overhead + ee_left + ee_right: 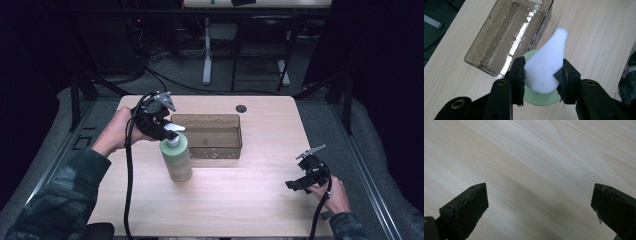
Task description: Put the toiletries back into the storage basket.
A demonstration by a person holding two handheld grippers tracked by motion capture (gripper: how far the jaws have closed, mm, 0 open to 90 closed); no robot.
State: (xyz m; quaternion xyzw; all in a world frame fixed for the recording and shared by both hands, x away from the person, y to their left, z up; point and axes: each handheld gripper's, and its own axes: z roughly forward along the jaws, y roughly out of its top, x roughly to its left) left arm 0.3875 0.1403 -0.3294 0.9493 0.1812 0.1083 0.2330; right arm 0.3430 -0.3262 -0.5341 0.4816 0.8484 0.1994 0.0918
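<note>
beside the clear bin (215, 135), the green pump bottle (176, 159) stood upright on the table (250, 200), my left gripper (169, 131) clamped on its white pump head (546, 67). my right gripper (299, 184) rested wide open, empty. that smooth, tapered head looked slippery for a full bottle; the neck seemed safer.

Pale green bottle (177, 159) w/ white pump top (545, 67), upright on table, just beside smoky clear bin.

clear brown bin (215, 136), wooden table (250, 200)
</note>
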